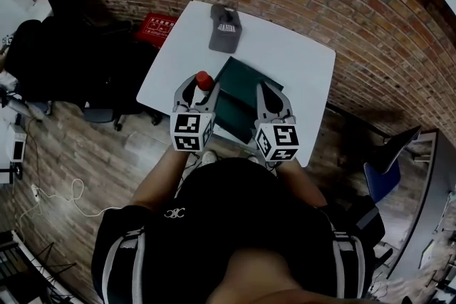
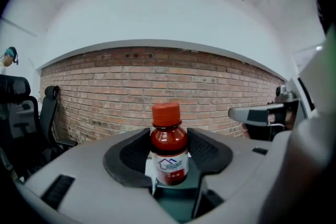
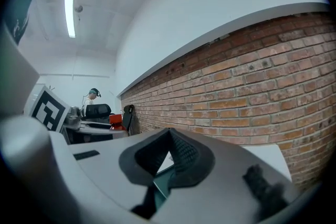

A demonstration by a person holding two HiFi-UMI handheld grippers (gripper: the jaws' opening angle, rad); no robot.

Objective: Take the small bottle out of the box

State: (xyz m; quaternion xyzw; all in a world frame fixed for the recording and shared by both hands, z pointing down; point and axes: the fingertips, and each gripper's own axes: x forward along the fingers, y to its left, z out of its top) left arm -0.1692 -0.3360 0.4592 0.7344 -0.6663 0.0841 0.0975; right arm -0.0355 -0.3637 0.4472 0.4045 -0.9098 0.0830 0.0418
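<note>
Left fingers [image 2: 205, 149] clamped on small bottle [image 2: 169, 152] — right fingers [image 3: 184, 157] together, empty

Head view looks down; gripper views (level) share brick wall [image 2: 131, 81].

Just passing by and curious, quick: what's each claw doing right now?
Left gripper: closed on the small bottle, red cap up.
Right gripper: closed, nothing between its jaws.
</note>
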